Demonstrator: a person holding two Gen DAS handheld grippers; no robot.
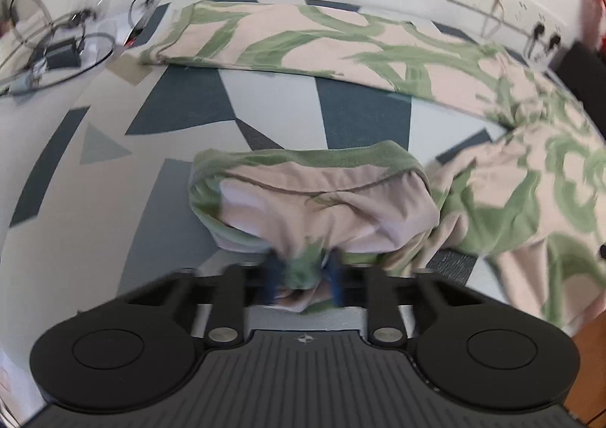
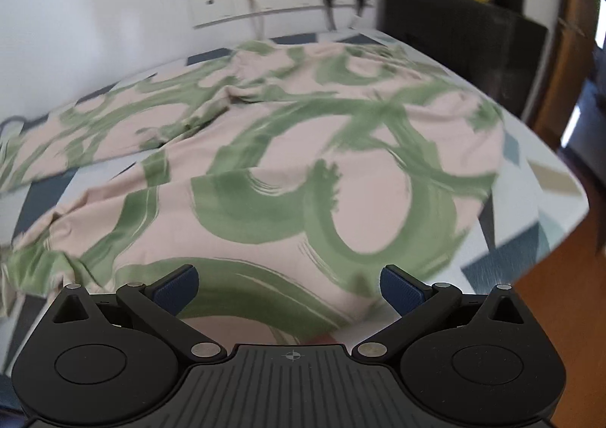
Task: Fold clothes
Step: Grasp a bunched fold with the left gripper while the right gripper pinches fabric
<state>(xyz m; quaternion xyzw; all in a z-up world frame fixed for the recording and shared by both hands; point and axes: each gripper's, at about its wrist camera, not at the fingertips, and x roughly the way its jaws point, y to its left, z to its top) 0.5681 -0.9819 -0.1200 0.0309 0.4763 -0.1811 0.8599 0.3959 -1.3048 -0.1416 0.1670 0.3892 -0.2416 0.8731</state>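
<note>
Now – L gripper [image 1: 303, 272] pinching garment [image 1: 325, 200] hem | R gripper [image 2: 289, 286] wide, over cloth

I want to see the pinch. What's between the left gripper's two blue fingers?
A bunched fold of the green-and-pink garment, pinched by the left gripper. The left wrist view shows it.

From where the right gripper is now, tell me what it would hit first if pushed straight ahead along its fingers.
The right gripper, jaws open and empty, points down at the pink and green garment spread on the patterned table. It would probably meet that cloth first, just past its fingertips, though the exact gap is unclear.
</note>
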